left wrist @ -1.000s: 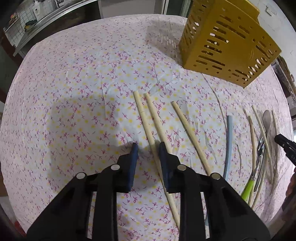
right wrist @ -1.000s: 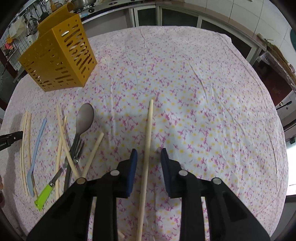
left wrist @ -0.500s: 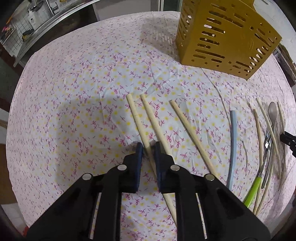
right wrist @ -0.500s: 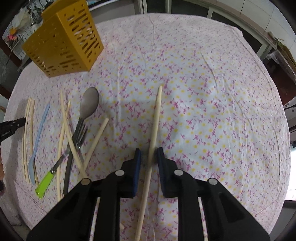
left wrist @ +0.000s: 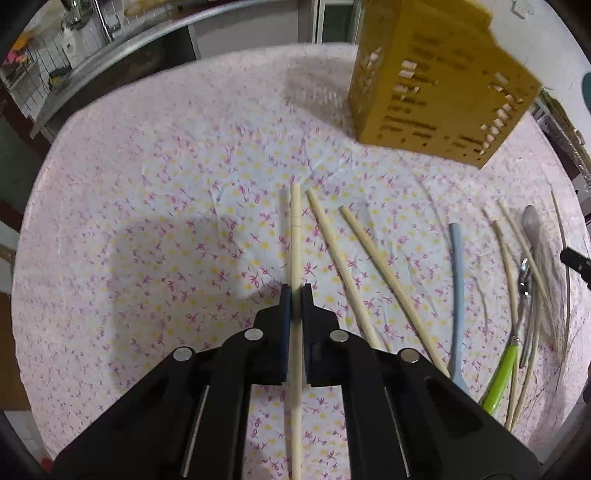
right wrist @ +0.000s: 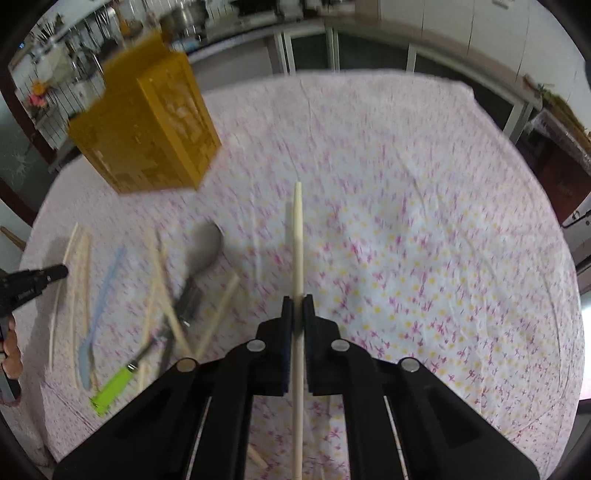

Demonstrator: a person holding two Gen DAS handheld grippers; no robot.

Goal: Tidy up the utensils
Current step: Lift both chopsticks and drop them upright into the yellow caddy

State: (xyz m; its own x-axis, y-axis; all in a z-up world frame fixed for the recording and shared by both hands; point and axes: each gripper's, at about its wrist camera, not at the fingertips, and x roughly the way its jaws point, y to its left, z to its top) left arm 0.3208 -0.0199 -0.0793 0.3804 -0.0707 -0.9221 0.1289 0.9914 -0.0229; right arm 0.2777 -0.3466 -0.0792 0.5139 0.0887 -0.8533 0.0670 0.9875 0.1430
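My left gripper point(left wrist: 295, 291) is shut on a pale chopstick point(left wrist: 295, 229) that points straight ahead, lifted off the cloth. Two more chopsticks point(left wrist: 343, 266) lie to its right. My right gripper point(right wrist: 297, 302) is shut on another pale chopstick point(right wrist: 298, 229), also raised. The yellow slotted utensil basket point(left wrist: 439, 81) stands at the back right in the left wrist view and at the back left in the right wrist view point(right wrist: 147, 122). Left of the right gripper lie a grey spoon point(right wrist: 207, 251), a green-handled utensil point(right wrist: 114, 384), a light blue utensil point(right wrist: 99, 302) and several chopsticks.
The round table has a floral cloth point(left wrist: 166, 206). The left gripper's tip shows at the left edge of the right wrist view point(right wrist: 40, 278). A kitchen counter point(right wrist: 258, 18) runs behind the table. The right wrist view is blurred by motion.
Both grippers closed on their chopsticks and lifted them off the cloth. Each chopstick now lines up straight along its fingers, and the basket looks closer.
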